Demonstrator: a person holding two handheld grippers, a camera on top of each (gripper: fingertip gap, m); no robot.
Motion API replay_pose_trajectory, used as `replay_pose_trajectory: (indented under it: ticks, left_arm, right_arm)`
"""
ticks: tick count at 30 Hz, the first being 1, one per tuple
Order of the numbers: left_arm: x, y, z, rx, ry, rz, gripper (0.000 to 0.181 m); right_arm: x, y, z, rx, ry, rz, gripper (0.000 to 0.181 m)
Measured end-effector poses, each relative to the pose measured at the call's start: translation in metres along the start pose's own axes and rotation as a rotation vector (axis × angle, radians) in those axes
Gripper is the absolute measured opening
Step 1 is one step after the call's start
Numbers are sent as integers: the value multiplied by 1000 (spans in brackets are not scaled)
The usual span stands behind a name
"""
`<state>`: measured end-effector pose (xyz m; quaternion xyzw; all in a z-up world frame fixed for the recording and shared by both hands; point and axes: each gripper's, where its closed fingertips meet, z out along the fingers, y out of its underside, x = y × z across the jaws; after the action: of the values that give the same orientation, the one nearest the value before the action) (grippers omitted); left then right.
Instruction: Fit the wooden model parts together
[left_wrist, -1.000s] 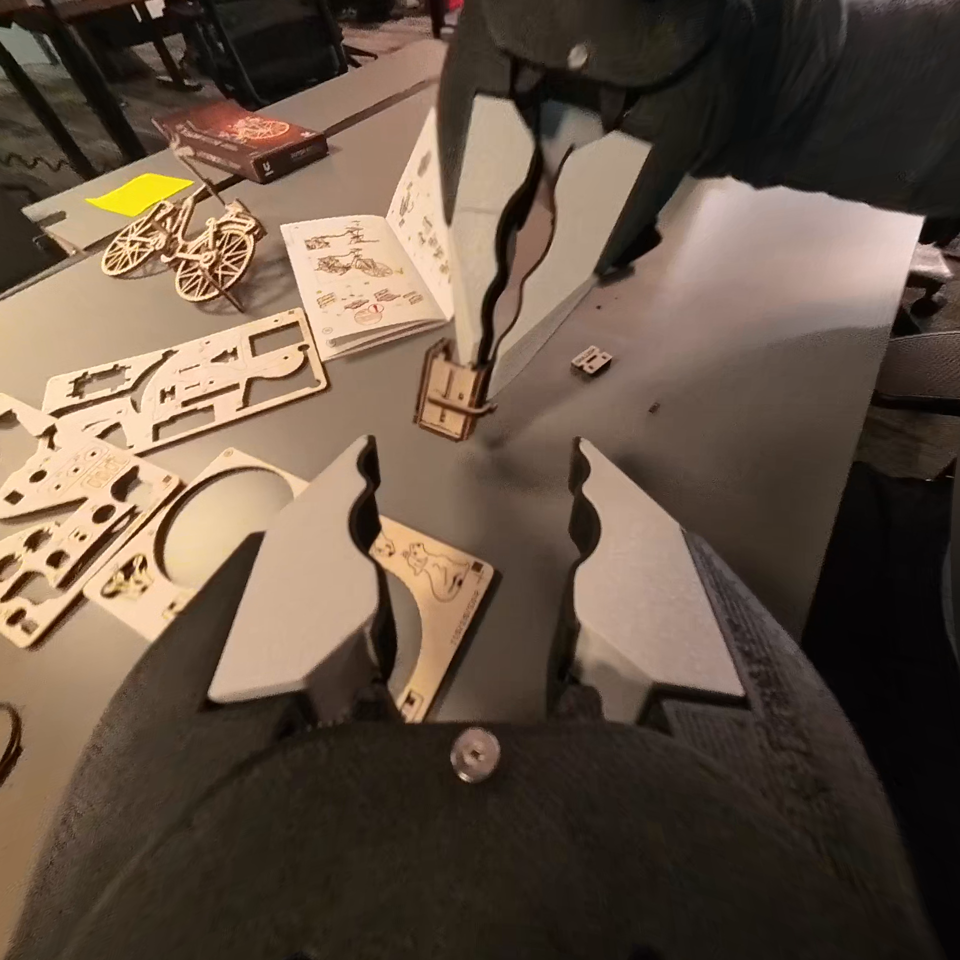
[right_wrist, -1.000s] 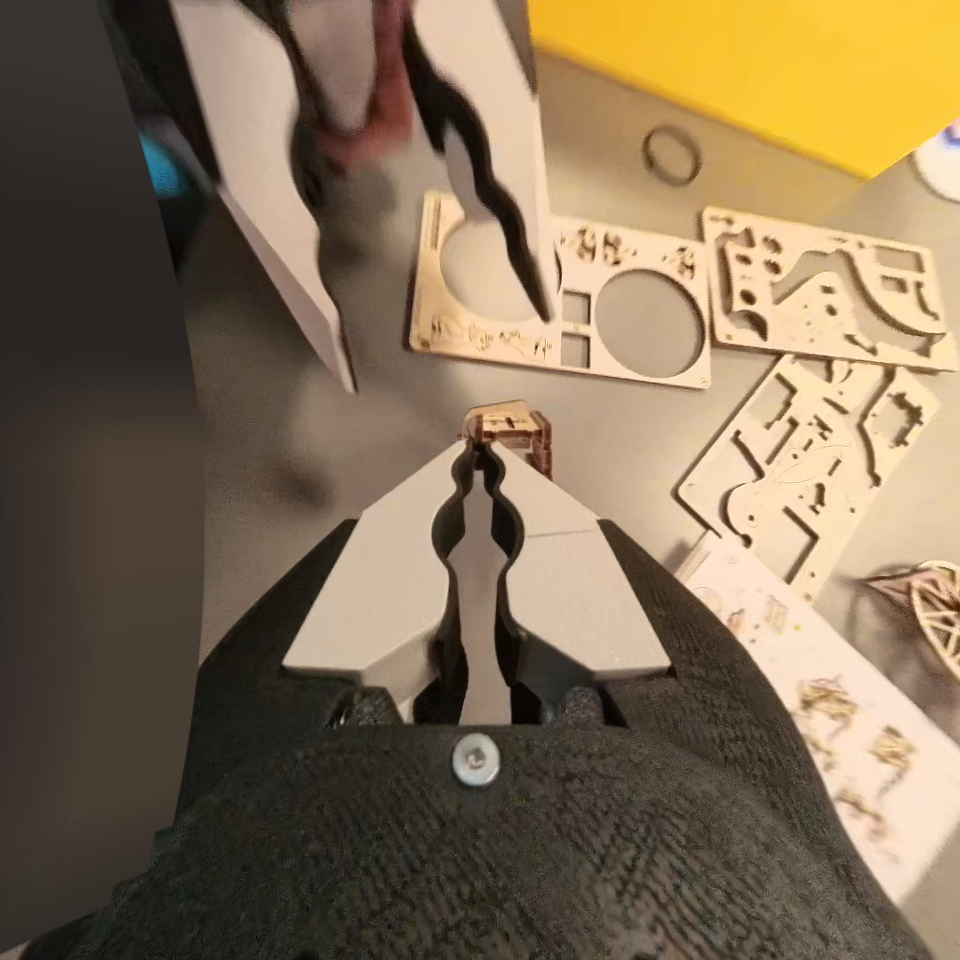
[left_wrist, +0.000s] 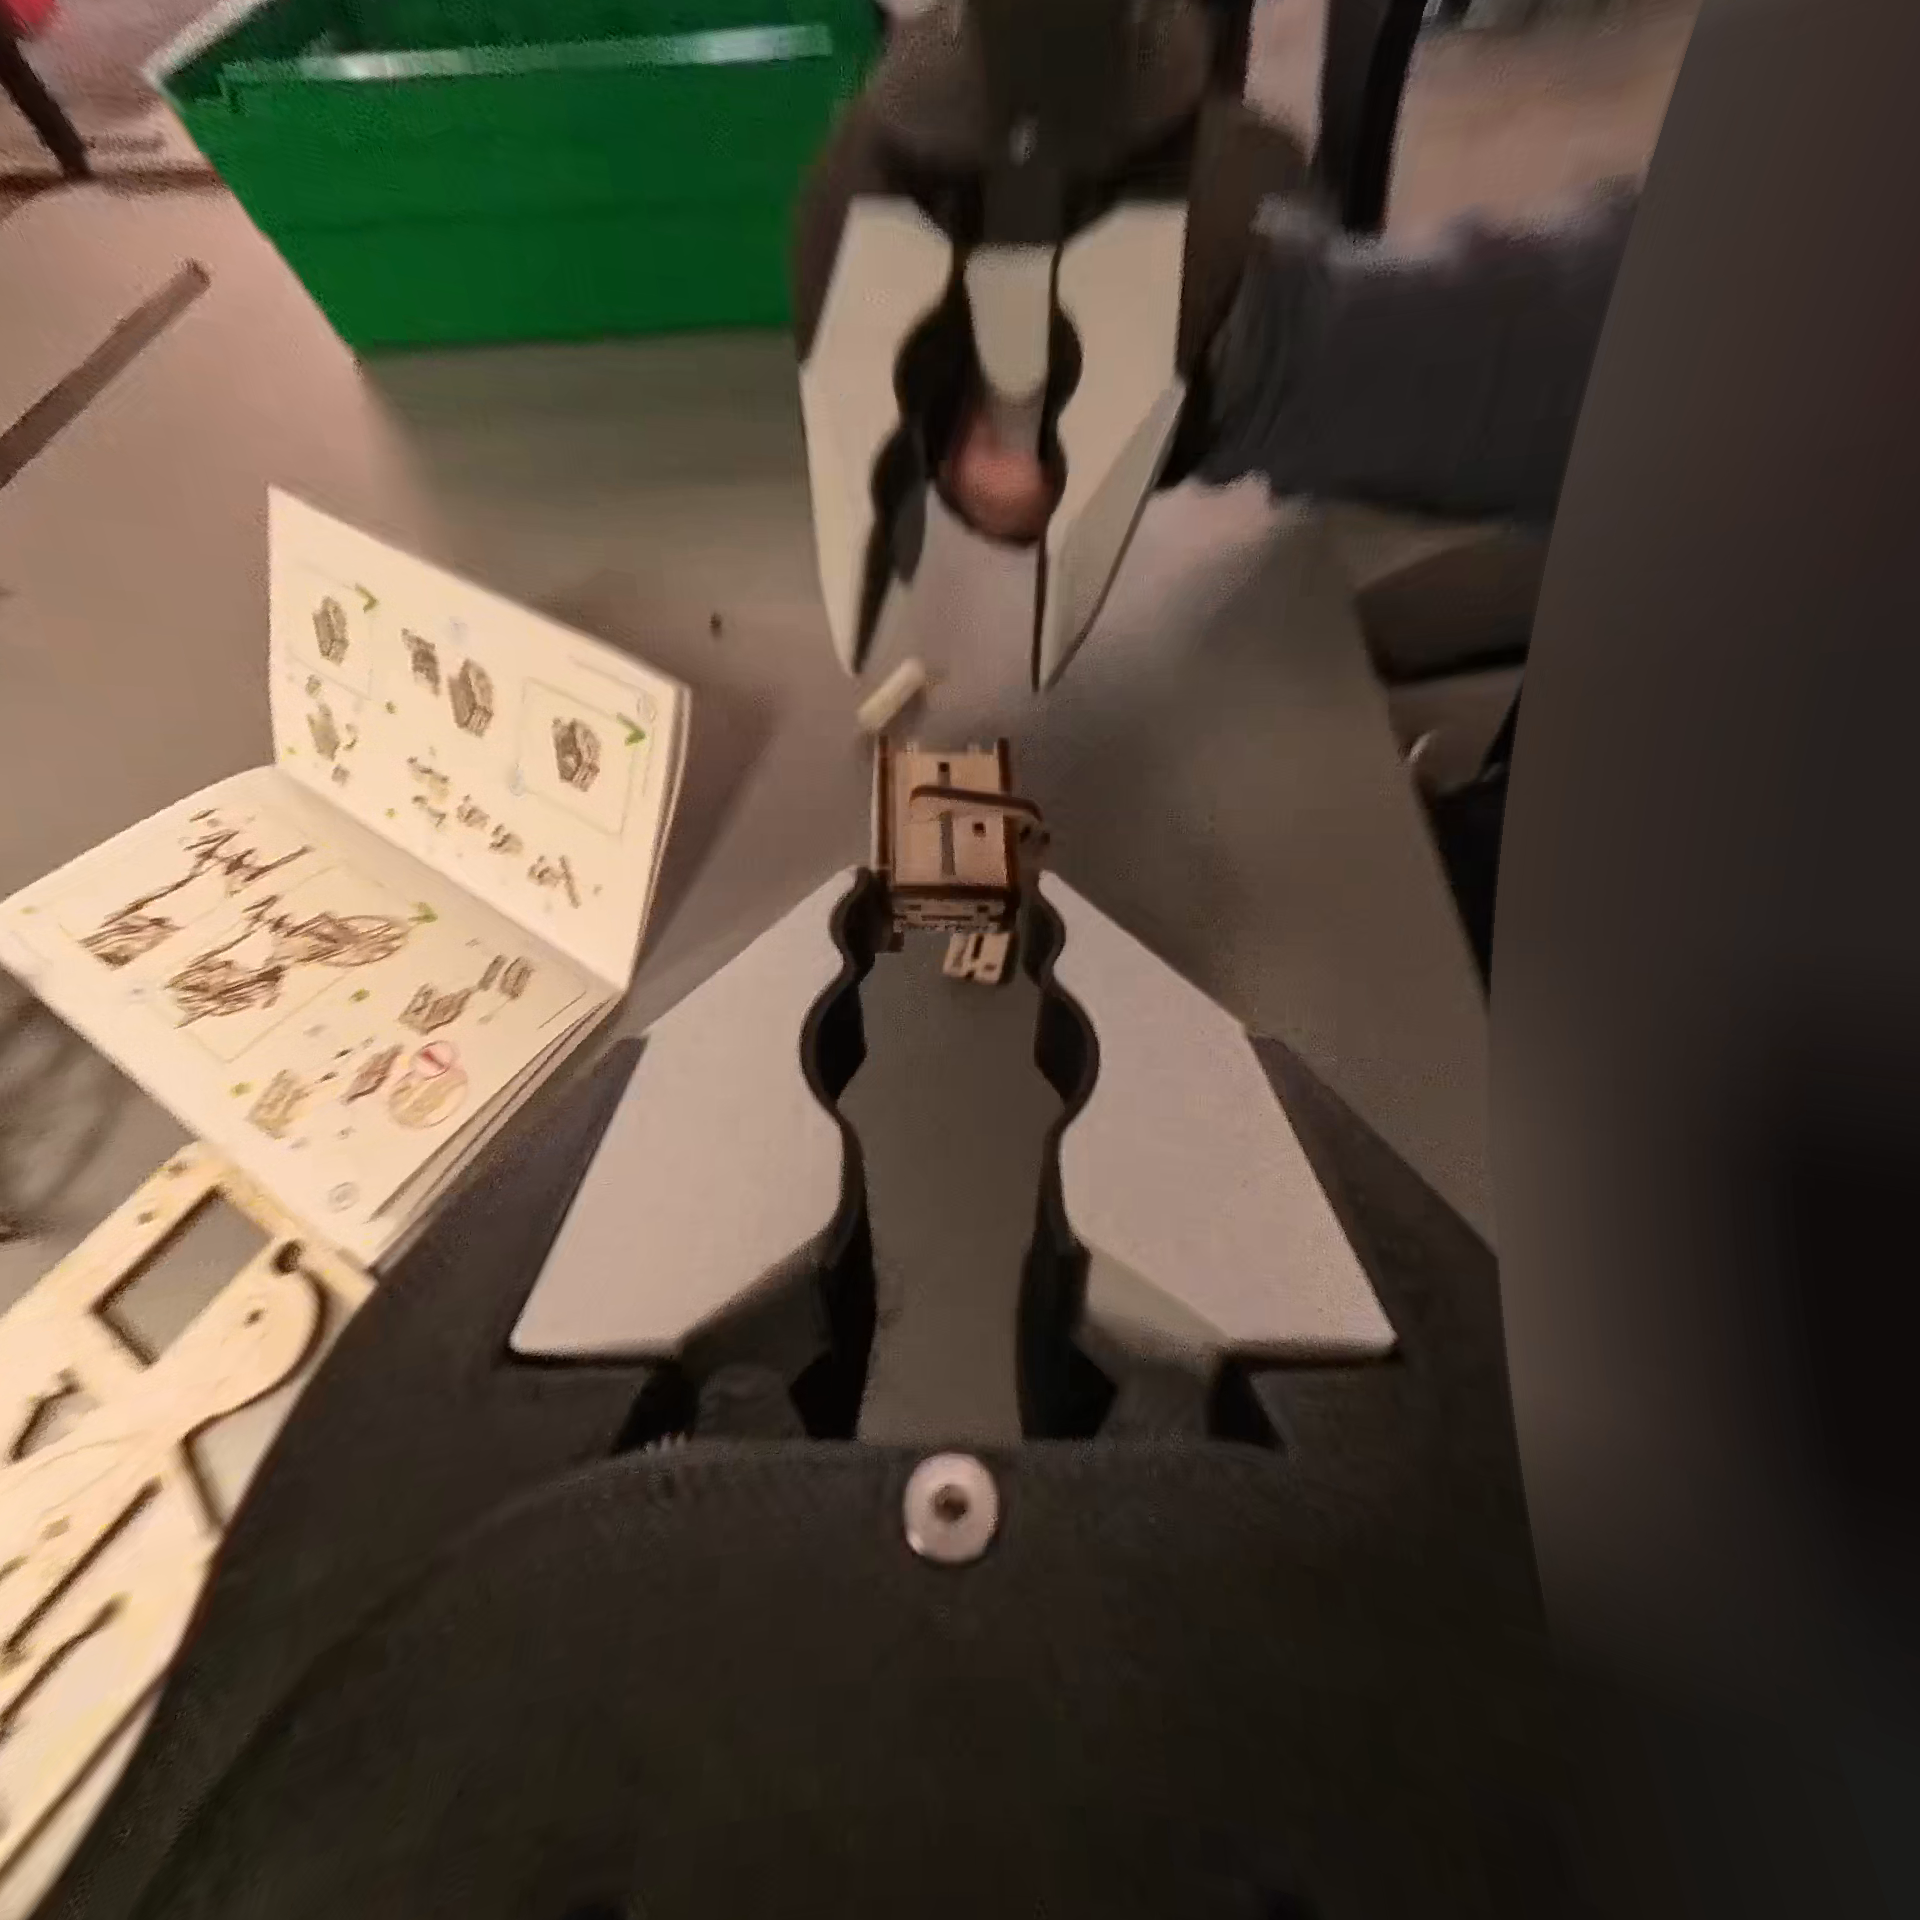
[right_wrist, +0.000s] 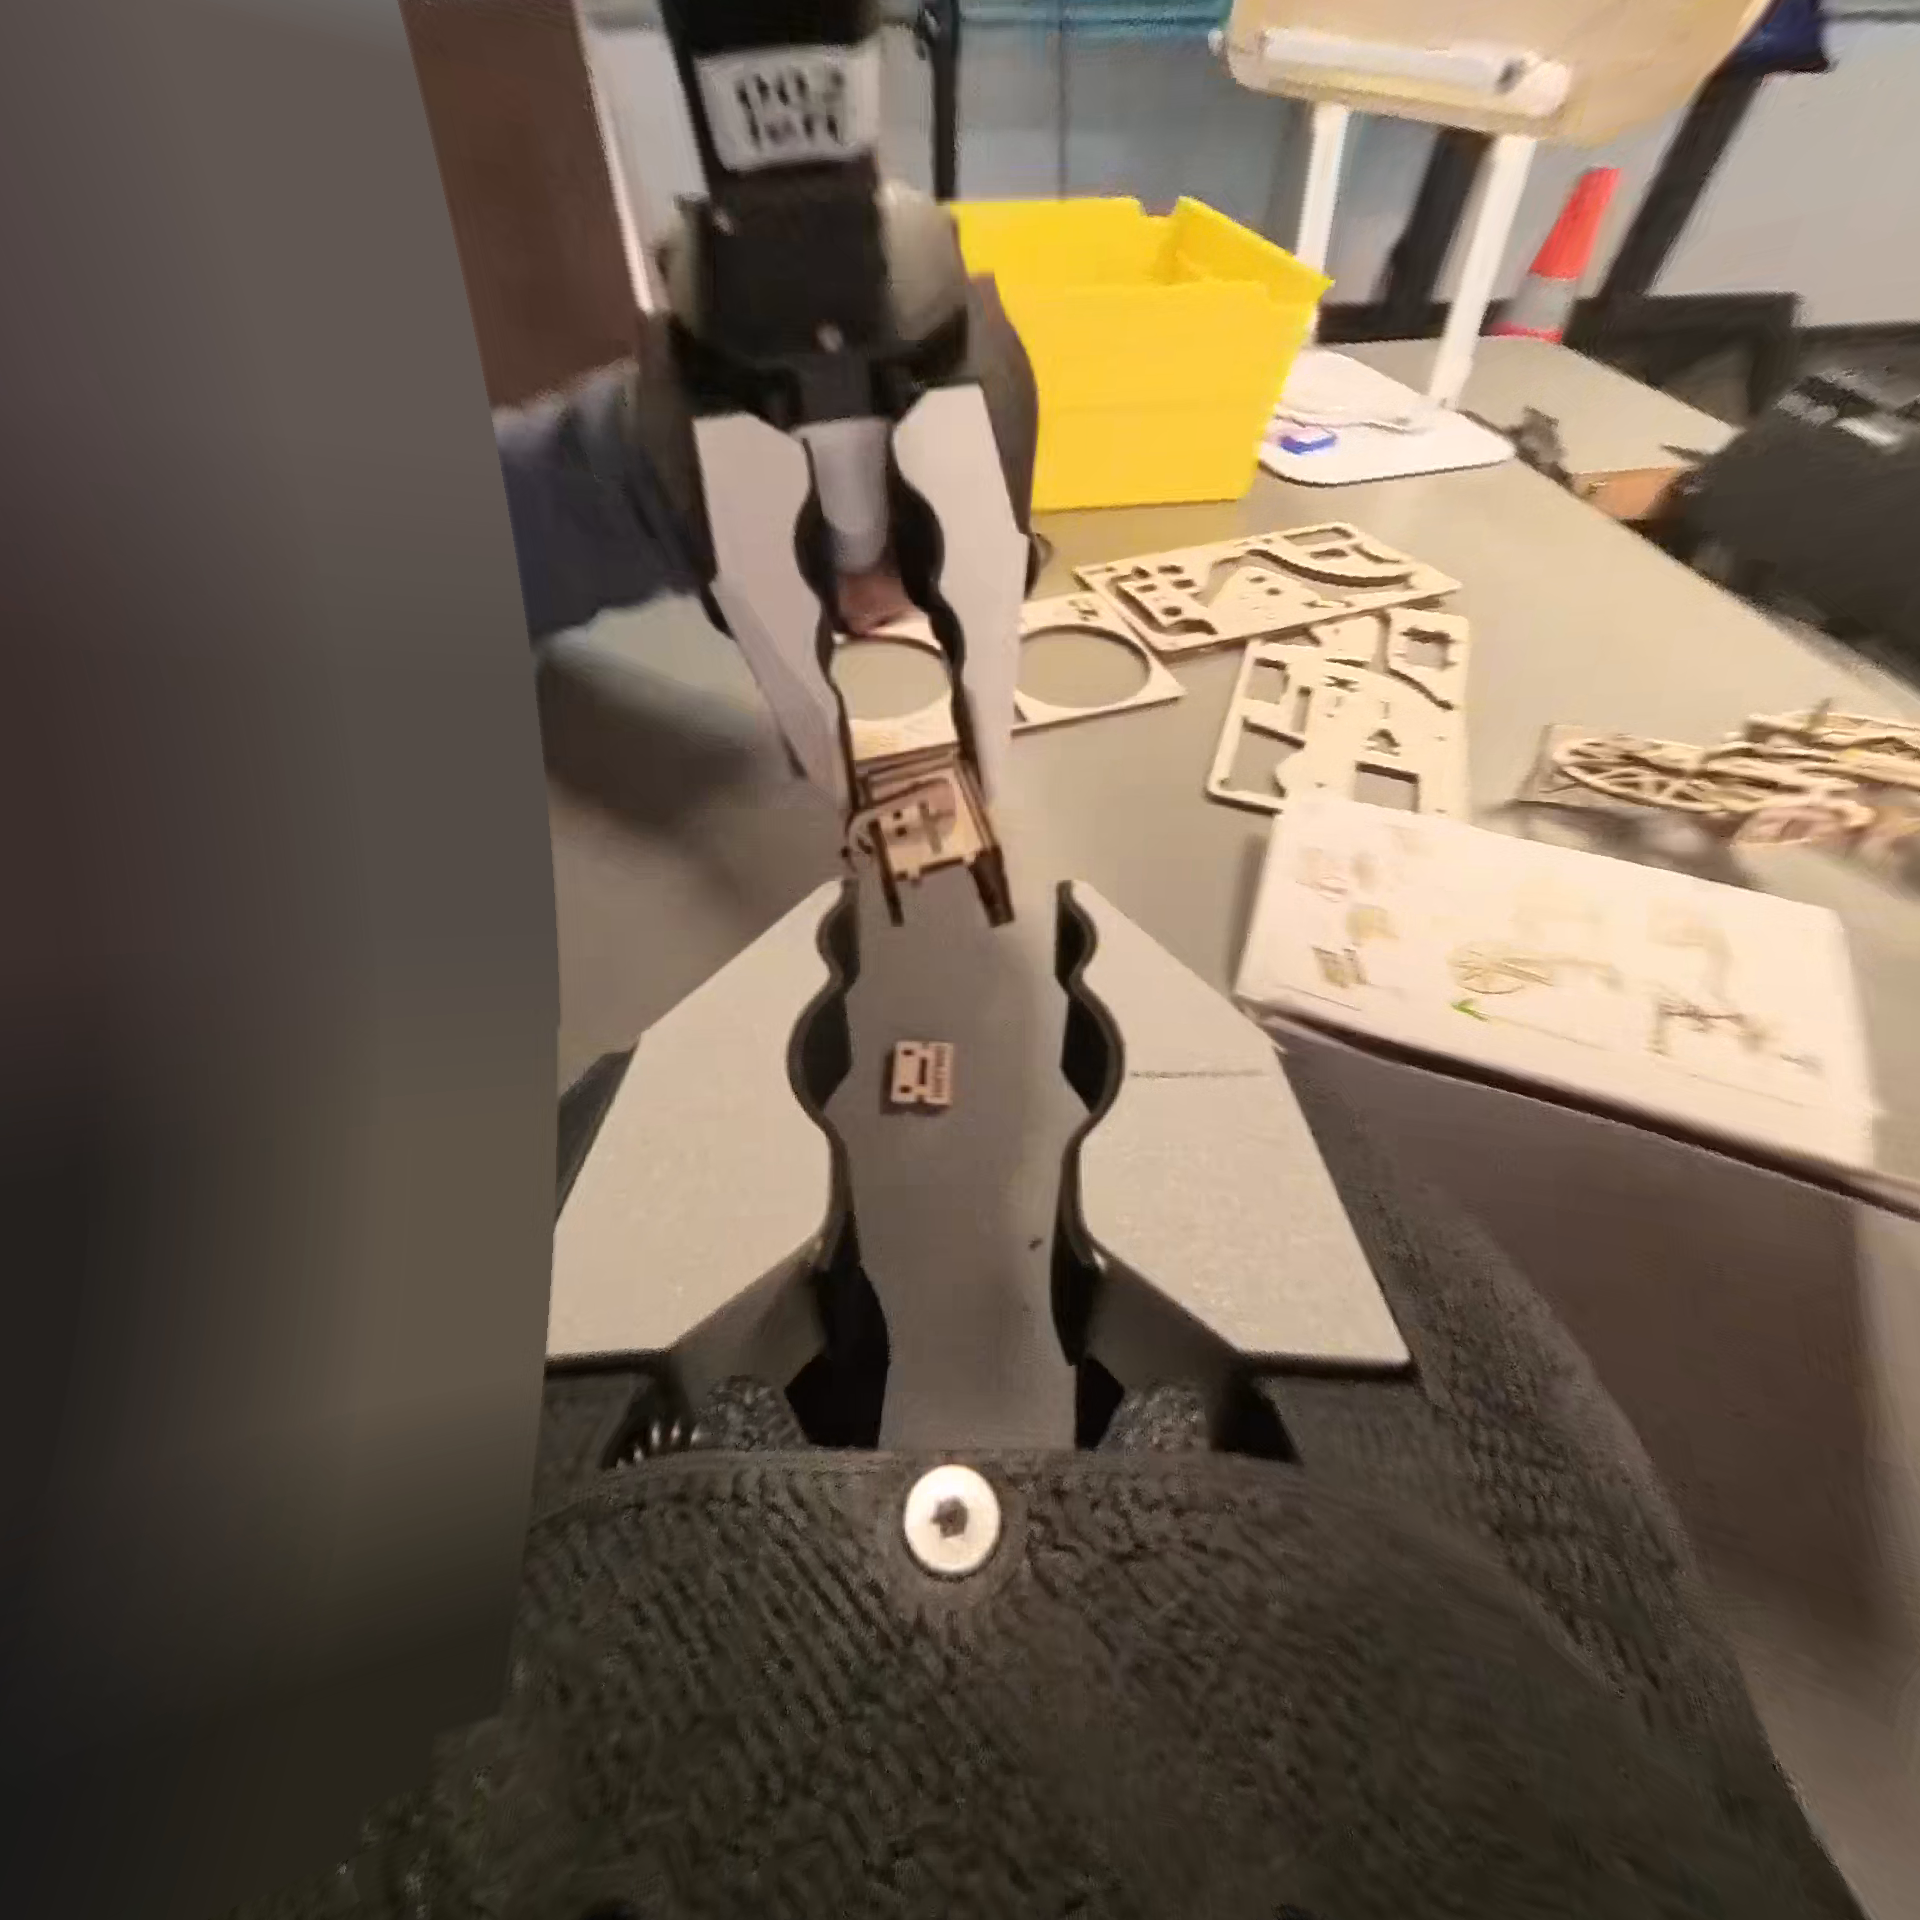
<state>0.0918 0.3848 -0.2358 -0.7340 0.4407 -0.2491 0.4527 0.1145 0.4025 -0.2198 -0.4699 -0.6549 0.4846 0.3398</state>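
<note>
1. Left wrist view: the left gripper clamps the small wooden box assembly between its fingertips, lifted off the grey table.
2. Facing it, the right gripper hangs with its jaws parted and nothing between them; a small pale wooden piece shows just by its left tip, though blur hides whether the two touch.
3. Right wrist view: the right gripper stands spread, its tips just short of the wooden box assembly, which the left gripper pinches from the far side.
4. A small flat wooden part lies on the table between the right fingers.
5. Cut-out plywood sheets, an open instruction booklet, a finished wooden bicycle and a yellow bin sit beyond; a green bin shows in the left view.
</note>
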Motion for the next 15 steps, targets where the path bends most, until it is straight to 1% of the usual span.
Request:
replay_pose_trajectory:
  ticks: [1, 3, 5, 7, 11, 12, 13, 15]
  left_arm:
    - [-1, 3, 1, -70, -14, 34, 26]
    - [-2, 8, 4, -204, -39, 109, 26]
    - [-3, 13, 7, -328, -64, 185, 26]
    - [-3, 18, 11, -427, -77, 240, 26]
    - [2, 22, 16, -528, -51, 272, 26]
    - [2, 23, 16, -550, -45, 268, 26]
    - [2, 23, 17, -570, -40, 266, 26]
    - [2, 22, 17, -598, -34, 264, 27]
  right_arm:
    - [2, -1, 1, -32, 37, -34, 40]
    - [-2, 1, 10, -136, 64, -124, 43]
    - [-6, 10, 20, -273, 66, -198, 43]
    - [-9, 17, 26, -354, 48, -242, 41]
    - [-10, 31, 33, -446, 26, -270, 42]
    - [-10, 34, 34, -465, 26, -271, 38]
    - [-9, 37, 34, -476, 30, -274, 29]
    - [-8, 38, 35, -474, 40, -275, 29]
